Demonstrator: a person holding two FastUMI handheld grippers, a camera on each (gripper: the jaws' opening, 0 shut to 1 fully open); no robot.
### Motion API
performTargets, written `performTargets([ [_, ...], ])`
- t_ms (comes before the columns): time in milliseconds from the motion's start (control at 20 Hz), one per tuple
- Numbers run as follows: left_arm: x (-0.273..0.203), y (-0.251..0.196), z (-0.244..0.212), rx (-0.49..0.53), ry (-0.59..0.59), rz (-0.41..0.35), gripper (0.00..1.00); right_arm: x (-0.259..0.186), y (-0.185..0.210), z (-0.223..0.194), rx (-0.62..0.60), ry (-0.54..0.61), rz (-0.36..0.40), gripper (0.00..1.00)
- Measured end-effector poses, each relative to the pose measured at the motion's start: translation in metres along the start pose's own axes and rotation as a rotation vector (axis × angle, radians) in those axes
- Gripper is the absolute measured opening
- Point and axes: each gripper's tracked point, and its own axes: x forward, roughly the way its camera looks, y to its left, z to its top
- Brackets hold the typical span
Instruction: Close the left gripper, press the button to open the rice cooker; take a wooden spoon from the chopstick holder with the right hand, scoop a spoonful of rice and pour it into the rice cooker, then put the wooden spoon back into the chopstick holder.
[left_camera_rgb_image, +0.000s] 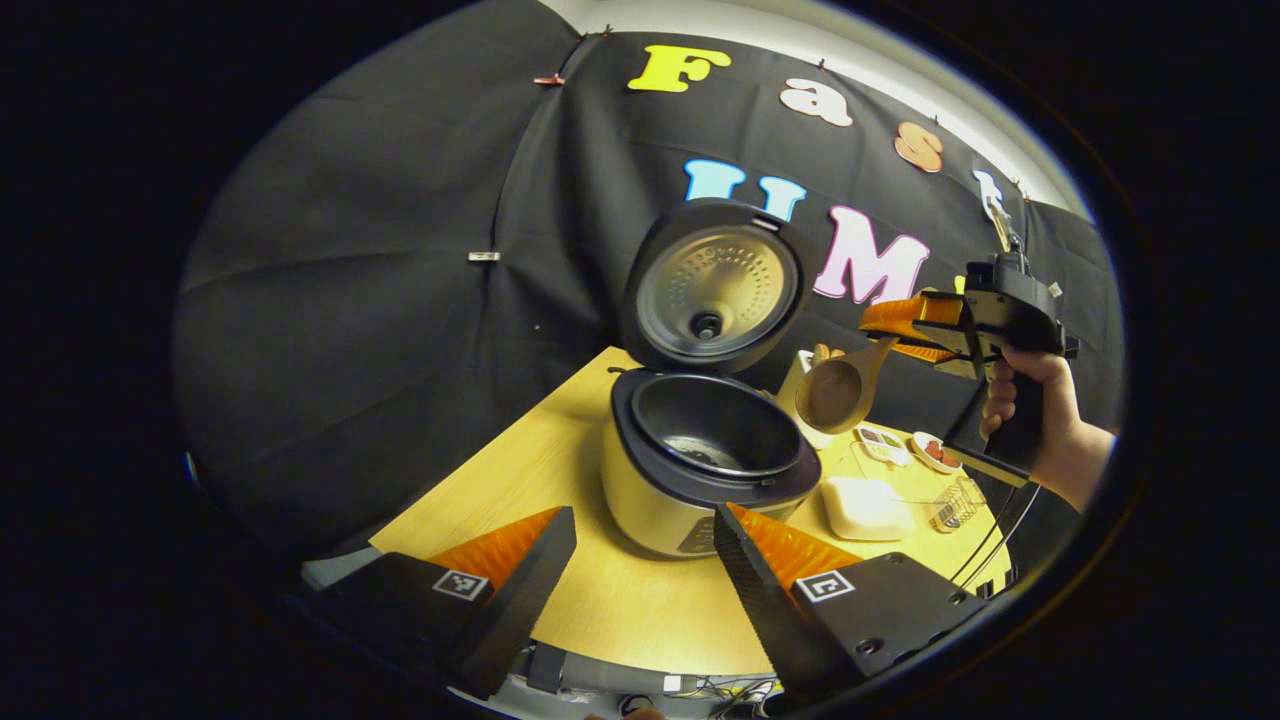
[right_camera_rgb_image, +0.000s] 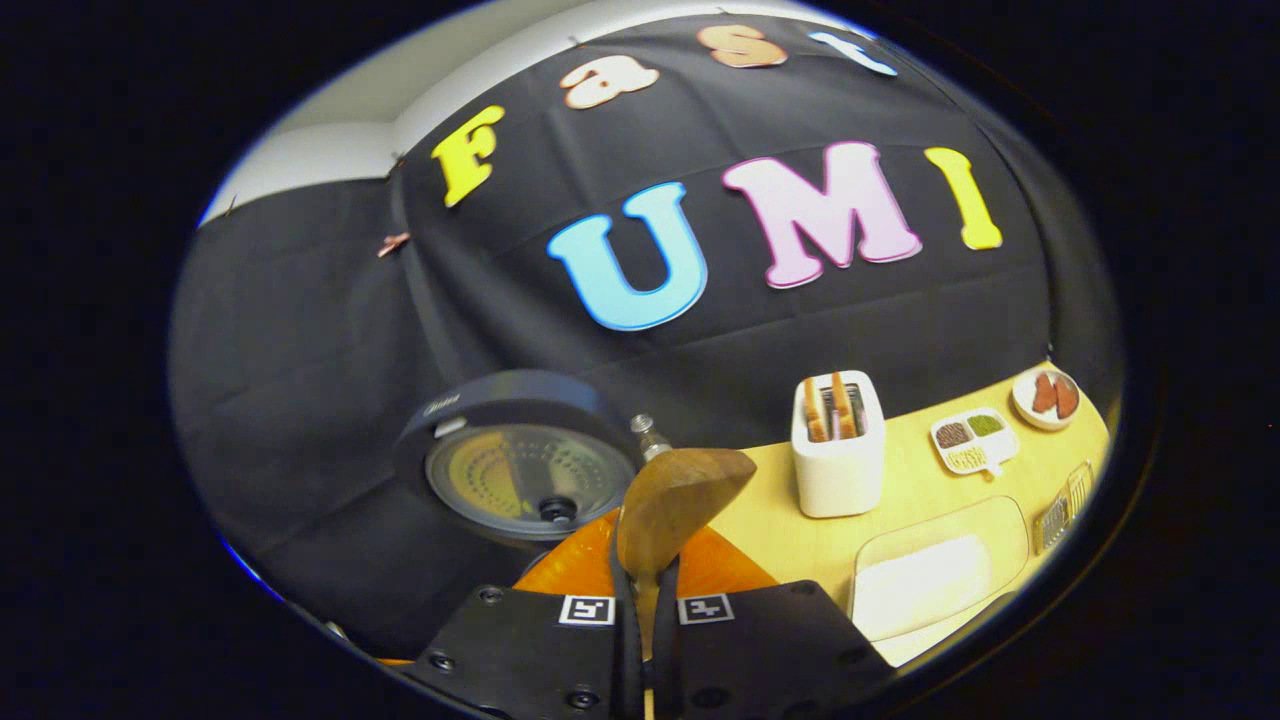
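Tipping rice in, keep your right gripper (right_camera_rgb_image: 648, 590) clamped on the wooden spoon (left_camera_rgb_image: 838, 392), bowl over the rice cooker (left_camera_rgb_image: 705, 455) at 9 o'clock; left gripper (left_camera_rgb_image: 645, 560) gapes.

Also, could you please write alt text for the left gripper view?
An open rice cooker stands on a wooden table, lid raised. To its right, a hand holds the right gripper, shut on a wooden spoon. The left gripper is open below.
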Motion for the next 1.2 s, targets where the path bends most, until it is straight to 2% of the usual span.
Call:
performTargets([
  [50,-0.001,-0.008,0.003,0.011,-0.007,-0.011,0.96,-0.007,-0.013,0.01,0.032,-0.013,-0.017,0.08],
  [100,-0.002,-0.016,0.003,0.022,-0.011,-0.022,0.96,-0.014,-0.027,0.02,0.055,-0.026,-0.034,0.13],
  [150,-0.003,-0.024,0.004,0.032,-0.012,-0.031,0.96,-0.022,-0.041,0.029,0.073,-0.039,-0.053,0.13],
  [200,-0.002,-0.033,0.003,0.039,-0.01,-0.041,0.96,-0.028,-0.057,0.037,0.089,-0.054,-0.074,0.08],
  [450,-0.002,-0.085,0.0,0.051,0.005,-0.099,0.96,-0.068,-0.138,0.071,0.169,-0.113,-0.165,0.08],
  [700,0.009,-0.14,0.002,0.067,0.012,-0.139,0.96,-0.107,-0.229,0.095,0.223,-0.132,-0.266,0.08],
  [900,0.016,-0.185,-0.001,0.053,0.029,-0.171,0.96,-0.129,-0.302,0.105,0.215,-0.136,-0.357,0.08],
  [1000,0.02,-0.202,-0.002,0.055,0.03,-0.169,0.96,-0.136,-0.336,0.11,0.248,-0.137,-0.394,0.08],
  [1200,0.026,-0.224,-0.005,0.056,0.039,-0.121,0.96,-0.138,-0.407,0.107,0.266,-0.121,-0.463,0.08],
])
